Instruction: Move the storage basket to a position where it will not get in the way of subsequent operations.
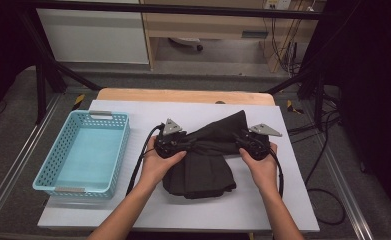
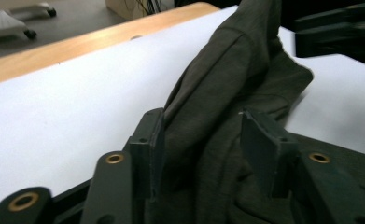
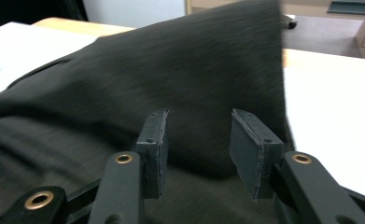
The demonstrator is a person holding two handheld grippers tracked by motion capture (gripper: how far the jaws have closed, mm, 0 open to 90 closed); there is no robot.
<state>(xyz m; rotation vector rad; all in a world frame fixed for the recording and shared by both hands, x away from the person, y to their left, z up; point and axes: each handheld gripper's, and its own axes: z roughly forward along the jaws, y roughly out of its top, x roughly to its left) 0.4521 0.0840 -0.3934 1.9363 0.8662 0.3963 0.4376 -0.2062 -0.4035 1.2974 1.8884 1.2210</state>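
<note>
Dark woven cloth (image 1: 210, 157), soft and creased, lies right of perforated blue plastic basket (image 1: 83, 152). We note left gripper (image 2: 201, 140) and right gripper (image 3: 199, 140) released, cloth bunched between jaws.

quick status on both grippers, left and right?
Left gripper: jaws part open, dark cloth bunched between them, grip cannot be told.
Right gripper: open, pads clear of the cloth.

No words, labels, brand names, numbers or signs can be read on anything on the tabletop or around it.
</note>
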